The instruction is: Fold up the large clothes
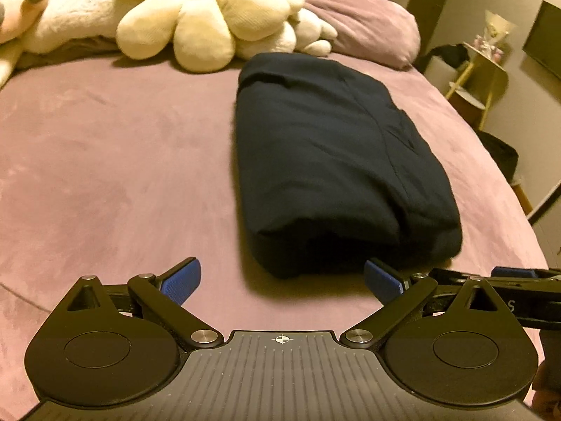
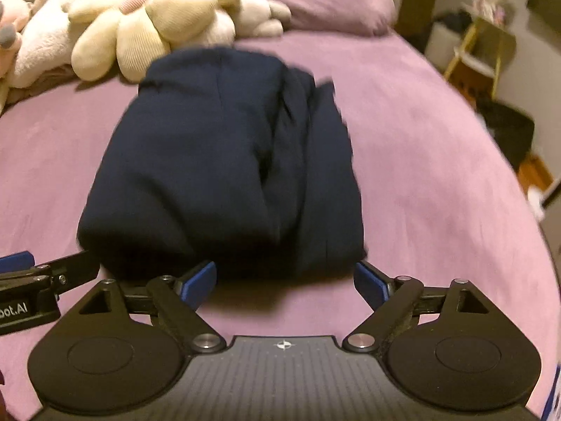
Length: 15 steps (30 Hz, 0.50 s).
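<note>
1. Dark navy garment folded into a thick oblong bundle, lying on the pink bedspread toward the middle of the bed, long axis running away toward the pillows.

2. Near end bulging and rounded — layers stacked loosely, with a ridge and a stray flap along the right side in the right wrist view.

3. Risk one, as a judgement: a careless nudge of that near end, and the top layers slide off the pile — soft plush bedding underneath gives no firm base.

4. Risk two: pinching only the top layer on any further fold, so the bundle peels open instead of turning as one.

5. Risk three: pushing the pile too far up the bed, into the cream flower cushion and stuffed toys sitting just beyond its far end.

6. Left claw spread wide, blue pads well apart, nothing between them; right pad just beside the near edge of the garment, contact impossible to confirm.

7. Right claw likewise released, jaws apart and empty, with the garment's near edge just ahead of the tips — no cloth pinched.

8. Both claws side by side at the near end, each one's tip showing at the edge of the other's view.
</note>
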Each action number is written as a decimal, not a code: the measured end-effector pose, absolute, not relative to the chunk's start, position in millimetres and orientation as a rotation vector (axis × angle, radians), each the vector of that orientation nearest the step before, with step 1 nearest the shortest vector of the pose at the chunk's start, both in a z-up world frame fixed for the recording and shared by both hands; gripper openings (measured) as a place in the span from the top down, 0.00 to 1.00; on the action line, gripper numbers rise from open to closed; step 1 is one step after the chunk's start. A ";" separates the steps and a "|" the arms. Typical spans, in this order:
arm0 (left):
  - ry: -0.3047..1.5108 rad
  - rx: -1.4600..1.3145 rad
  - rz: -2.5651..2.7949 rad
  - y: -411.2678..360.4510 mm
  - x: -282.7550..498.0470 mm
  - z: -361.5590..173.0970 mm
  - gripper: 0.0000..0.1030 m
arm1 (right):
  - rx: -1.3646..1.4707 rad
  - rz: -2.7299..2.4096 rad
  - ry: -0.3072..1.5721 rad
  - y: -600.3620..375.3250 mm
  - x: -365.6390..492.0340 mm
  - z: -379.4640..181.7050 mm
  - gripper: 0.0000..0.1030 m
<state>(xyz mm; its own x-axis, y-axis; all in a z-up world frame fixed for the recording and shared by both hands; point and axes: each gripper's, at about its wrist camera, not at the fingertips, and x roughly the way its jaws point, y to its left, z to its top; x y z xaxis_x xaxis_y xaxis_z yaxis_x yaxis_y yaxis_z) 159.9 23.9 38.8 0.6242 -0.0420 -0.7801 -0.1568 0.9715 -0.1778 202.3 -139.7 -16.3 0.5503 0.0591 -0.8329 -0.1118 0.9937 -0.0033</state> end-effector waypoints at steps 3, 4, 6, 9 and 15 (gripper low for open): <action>0.909 -0.214 0.069 20.6 150.1 41.9 0.01 | -0.029 0.096 1.009 -142.5 187.9 -15.7 0.15; 0.914 -0.194 0.068 18.7 147.2 42.6 0.01 | -0.031 0.087 1.006 -142.7 183.3 -14.1 0.15; 0.920 -0.163 0.076 15.5 143.0 44.2 0.01 | -0.030 0.080 1.000 -143.3 175.5 -9.7 0.14; 0.918 -0.157 0.082 15.7 137.0 46.0 0.00 | -0.036 0.079 0.986 -140.5 165.4 -3.9 0.13; 0.916 -0.170 0.085 16.3 131.7 50.4 0.00 | -0.056 0.090 0.952 -135.2 155.2 7.2 0.09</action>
